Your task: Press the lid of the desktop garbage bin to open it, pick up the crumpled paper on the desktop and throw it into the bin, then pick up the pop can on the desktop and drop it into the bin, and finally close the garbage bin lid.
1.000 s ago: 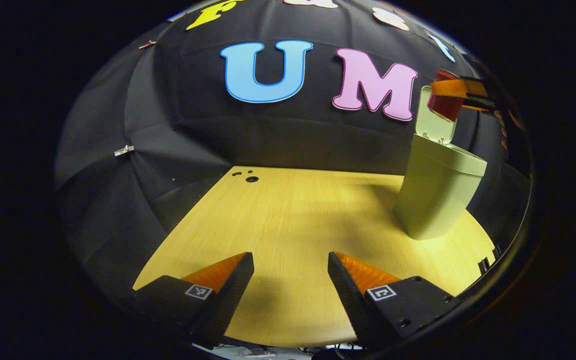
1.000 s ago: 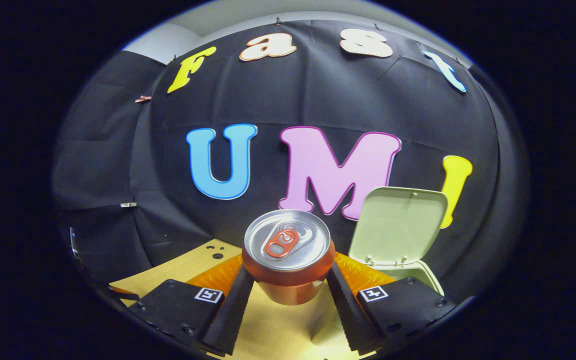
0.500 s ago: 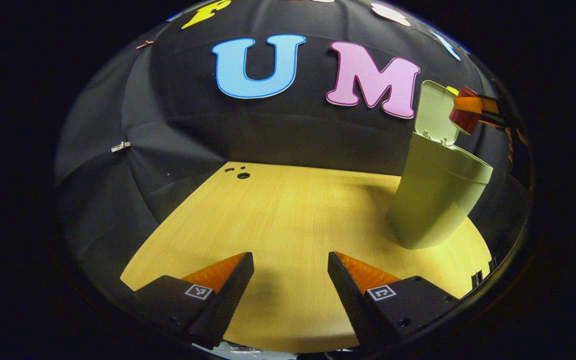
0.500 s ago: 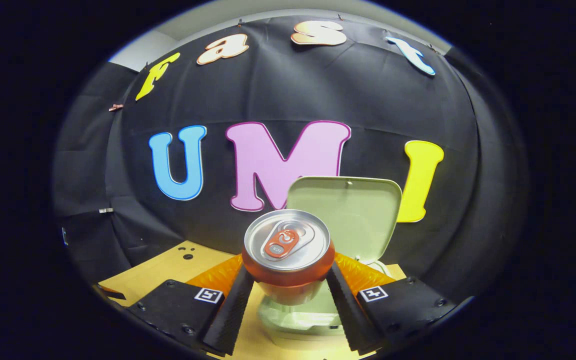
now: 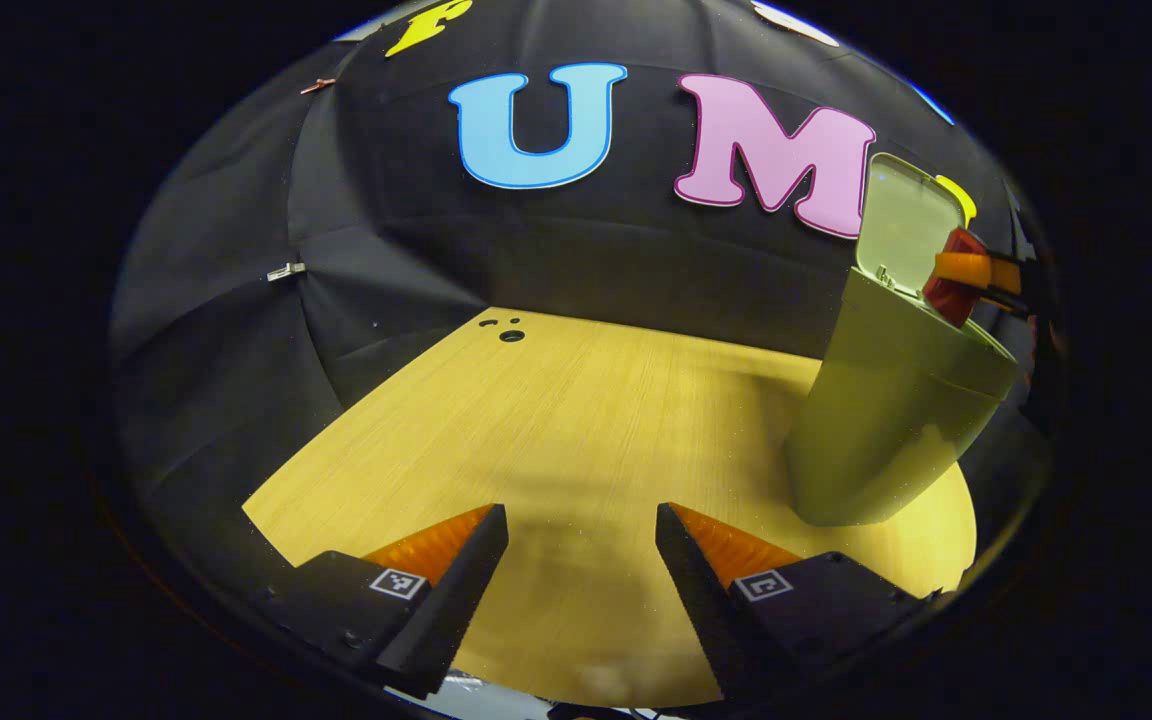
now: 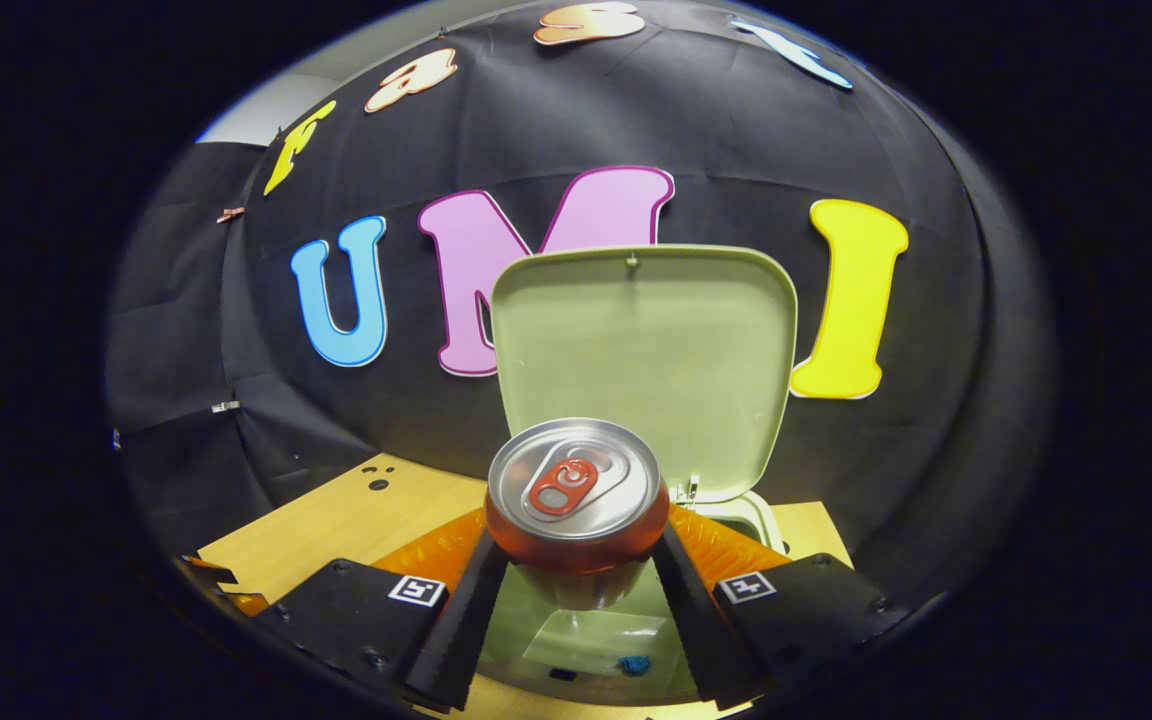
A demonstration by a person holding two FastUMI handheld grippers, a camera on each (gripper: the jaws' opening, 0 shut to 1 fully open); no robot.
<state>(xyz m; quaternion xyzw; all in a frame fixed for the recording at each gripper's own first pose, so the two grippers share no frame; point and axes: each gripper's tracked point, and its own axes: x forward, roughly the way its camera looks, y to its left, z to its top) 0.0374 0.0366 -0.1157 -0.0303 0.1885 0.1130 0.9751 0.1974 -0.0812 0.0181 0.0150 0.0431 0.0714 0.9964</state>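
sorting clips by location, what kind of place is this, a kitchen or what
Not a kitchen: it looks like a staged recording booth. A black cloth backdrop hangs behind a bare wooden desktop, which carries a small green bin with its lid raised.

No brand or number reads on the can (image 6: 576, 495). The bin (image 5: 886, 420) carries no legible label.

Light wood table (image 5: 576, 420), small dark holes (image 5: 511, 336) near its far corner, perhaps a clip (image 5: 284, 271) on black cloth
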